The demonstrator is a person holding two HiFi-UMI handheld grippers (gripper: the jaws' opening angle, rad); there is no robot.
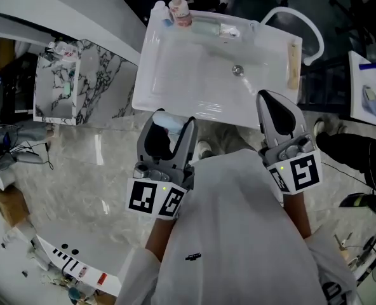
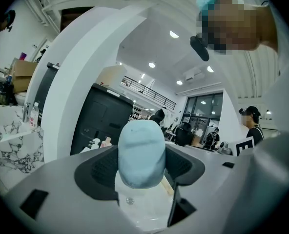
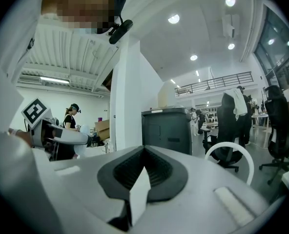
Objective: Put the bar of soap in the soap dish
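— So, how many of each, biggest first?

— One white sink (image 1: 194,75), seen from above. One marble-patterned cabinet (image 1: 58,88) stands to its left, on a pale marbled floor (image 1: 80,183). Then two grippers, one in each of the person's hands.

— And the fingers?

— The left gripper (image 1: 170,127) has its fingers spread partway and clamped on the one bar of soap (image 2: 142,152), pale blue and rounded, which stands on end between the ribbed pads (image 2: 98,172). The right gripper (image 1: 270,103) has its fingers brought together at the tips, with only a thin wedge of gap lower down.

— Where is the soap against the sink?

— Up in the air at the sink's near rim, toward its left corner. The right gripper hangs over the same rim, further right, and the two are well apart.

— Smaller things?

— Two bottles (image 1: 180,11) stand on the back ledge at the left corner, one white and one with a pinkish label. One small clear item (image 1: 229,29) lies on that ledge near the middle; I cannot tell what it is. One round drain (image 1: 237,70) sits in the basin.

— Anything in the way?

— The person's white sleeves and torso (image 1: 232,234) fill the lower head view.
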